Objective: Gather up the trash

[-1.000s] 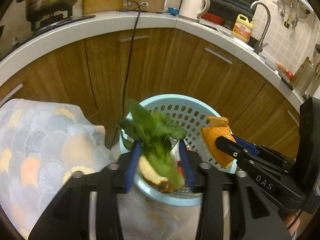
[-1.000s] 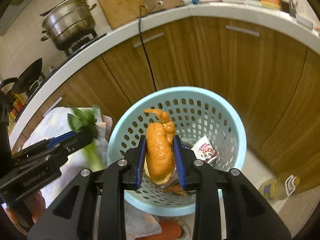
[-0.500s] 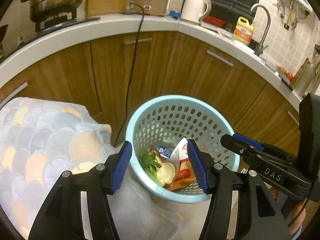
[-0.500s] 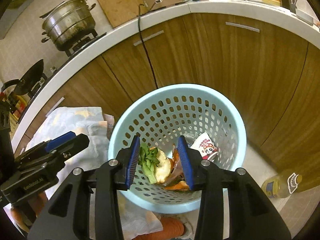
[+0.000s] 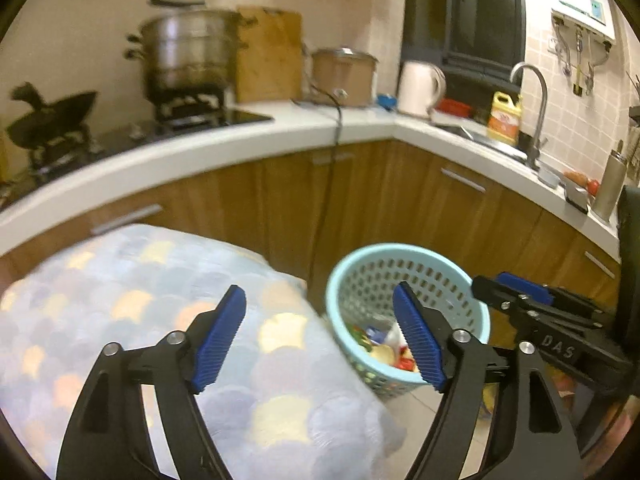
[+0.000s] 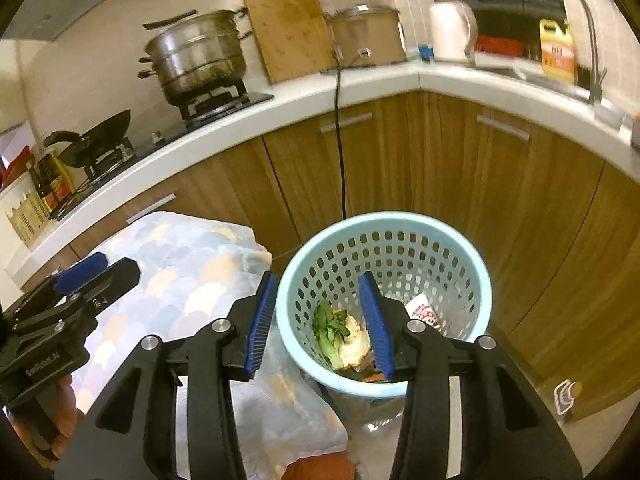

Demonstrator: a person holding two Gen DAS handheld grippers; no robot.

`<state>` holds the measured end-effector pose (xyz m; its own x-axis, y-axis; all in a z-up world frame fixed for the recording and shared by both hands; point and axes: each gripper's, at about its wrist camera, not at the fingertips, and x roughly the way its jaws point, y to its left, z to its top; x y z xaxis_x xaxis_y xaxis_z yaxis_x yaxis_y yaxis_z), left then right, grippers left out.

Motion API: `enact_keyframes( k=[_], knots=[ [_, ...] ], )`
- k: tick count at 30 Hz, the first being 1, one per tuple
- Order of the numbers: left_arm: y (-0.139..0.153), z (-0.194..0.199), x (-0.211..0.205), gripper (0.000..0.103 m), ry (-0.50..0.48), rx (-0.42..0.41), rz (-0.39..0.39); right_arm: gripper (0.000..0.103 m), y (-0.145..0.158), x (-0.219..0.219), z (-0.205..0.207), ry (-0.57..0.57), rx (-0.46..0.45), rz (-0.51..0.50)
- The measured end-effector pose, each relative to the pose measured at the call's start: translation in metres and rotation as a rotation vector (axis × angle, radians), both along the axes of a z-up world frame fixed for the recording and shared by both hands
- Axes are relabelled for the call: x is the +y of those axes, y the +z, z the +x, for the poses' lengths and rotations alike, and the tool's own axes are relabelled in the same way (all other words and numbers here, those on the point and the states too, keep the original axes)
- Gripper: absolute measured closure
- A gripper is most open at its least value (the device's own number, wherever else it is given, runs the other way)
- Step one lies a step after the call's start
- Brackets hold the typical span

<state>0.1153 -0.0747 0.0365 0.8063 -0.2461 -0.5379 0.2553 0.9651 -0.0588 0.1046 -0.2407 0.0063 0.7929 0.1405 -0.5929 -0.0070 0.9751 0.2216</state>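
Observation:
A pale blue perforated basket [image 6: 472,280] [image 5: 476,312] stands on the floor by the wooden cabinets. Inside lie green leaves [image 6: 326,326], a pale peel [image 6: 354,338], a printed wrapper [image 6: 424,312] and other scraps [image 5: 384,350]. My left gripper [image 5: 320,312] hangs above and left of the basket, over a patterned cloth [image 5: 140,300]; its jaws are opening and nothing is between them. My right gripper [image 6: 318,290] hovers over the basket's near-left rim, jaws opening, nothing held. Each gripper shows at the edge of the other's view.
A white counter [image 6: 280,100] curves behind, bearing a steel pot [image 6: 196,60] on a stove, a cutting board [image 6: 292,32], a kettle [image 5: 418,88] and a sink tap [image 5: 536,112]. A black cord [image 6: 340,148] hangs down the cabinet. A bottle [image 6: 564,396] lies on the floor right of the basket.
The leaves left my left gripper and the orange peel left my right one; both now lie in the basket. Both grippers opened, rose and drew back from the basket, the left swinging leftward.

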Motion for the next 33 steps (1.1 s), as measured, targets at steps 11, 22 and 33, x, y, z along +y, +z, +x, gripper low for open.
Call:
enact_keyframes(
  k=[11,22,33],
  knots=[
    [0.003,-0.048,0.028,0.022,0.134,-0.152,0.042,0.057,0.031,0.028,-0.048,-0.04,-0.133,-0.085],
    [-0.038,-0.033,0.058,0.022,0.249,-0.183,0.035,0.052,0.022,0.044,-0.057,-0.118,-0.194,-0.188],
    [-0.042,-0.038,0.056,0.018,0.232,-0.192,0.079,0.05,0.01,0.051,-0.051,-0.175,-0.214,-0.199]
  ],
)
